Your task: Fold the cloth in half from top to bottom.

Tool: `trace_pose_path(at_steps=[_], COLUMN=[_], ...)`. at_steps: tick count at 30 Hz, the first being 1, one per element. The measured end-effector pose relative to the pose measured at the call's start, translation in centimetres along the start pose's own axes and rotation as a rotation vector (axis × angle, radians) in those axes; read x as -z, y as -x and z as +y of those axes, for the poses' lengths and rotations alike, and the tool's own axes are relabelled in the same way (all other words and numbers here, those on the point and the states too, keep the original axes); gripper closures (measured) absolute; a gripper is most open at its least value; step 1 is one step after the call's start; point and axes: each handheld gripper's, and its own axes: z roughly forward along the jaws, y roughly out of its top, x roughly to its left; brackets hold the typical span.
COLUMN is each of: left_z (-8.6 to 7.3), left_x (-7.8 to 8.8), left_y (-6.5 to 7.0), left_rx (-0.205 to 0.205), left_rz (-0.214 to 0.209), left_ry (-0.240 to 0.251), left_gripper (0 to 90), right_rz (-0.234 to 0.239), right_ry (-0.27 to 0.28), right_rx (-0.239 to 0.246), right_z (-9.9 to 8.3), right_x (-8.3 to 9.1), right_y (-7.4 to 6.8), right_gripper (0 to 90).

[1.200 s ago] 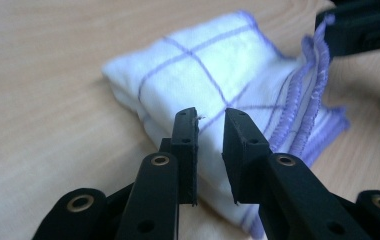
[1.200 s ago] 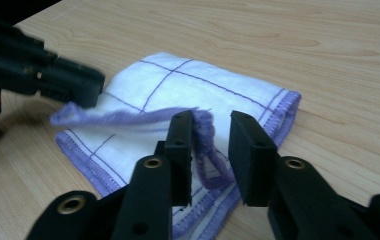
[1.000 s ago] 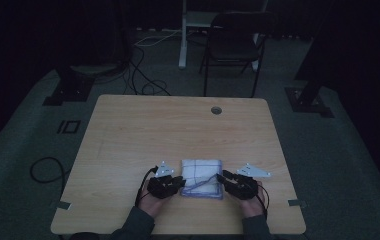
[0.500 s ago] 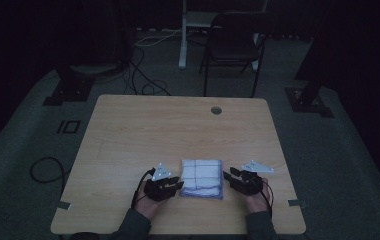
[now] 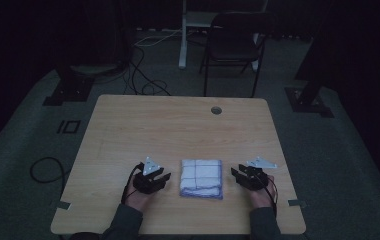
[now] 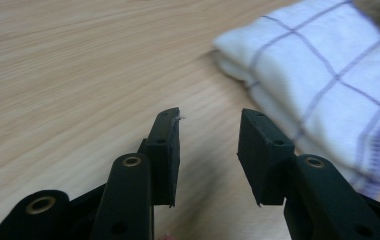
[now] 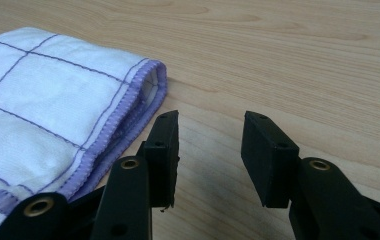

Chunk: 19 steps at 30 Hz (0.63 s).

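From above, a folded white cloth (image 5: 201,177) with purple check lines lies on the wooden worktop (image 5: 178,125) near my edge, between my two hands. My left gripper (image 5: 159,181) sits just left of it and my right gripper (image 5: 238,176) just right of it, neither touching.

Along my left gripper (image 6: 209,150), the fingers (image 6: 164,150) stand apart with only bare wood between them; they have just been opening. The cloth (image 6: 323,80) lies to the right, ahead.

Along my right gripper (image 7: 210,152), the fingers (image 7: 270,157) are apart too, having just opened further, nothing between them. The cloth's (image 7: 53,110) purple hem lies just beside the left finger.
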Motion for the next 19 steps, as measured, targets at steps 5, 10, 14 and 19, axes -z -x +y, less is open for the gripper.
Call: trace_pose_path(at_steps=[5, 10, 14, 19], left_z=[0.0, 0.0, -0.1, -0.1], left_x=[0.1, 0.5, 0.8, 1.0], left_y=[-1.2, -2.8, -3.9, -4.7], left_rx=[0.028, 0.062, 0.103, 0.144], left_rz=[0.028, 0.07, 0.087, 0.091], left_ry=[-0.004, -0.001, 0.005, 0.014], left_gripper=[60.3, 59.3, 59.1, 59.1], right_rz=[-0.002, -0.005, -0.005, -0.003], right_ry=[-0.005, -0.009, -0.013, -0.016], right_rx=[0.001, -0.008, -0.012, -0.011], right_z=[0.0, -0.1, -0.1, -0.1], right_x=[-0.1, -0.1, -0.2, -0.2], right_y=[0.0, 0.2, 0.4, 0.4], right_gripper=[58.9, 58.5, 58.6, 58.7])
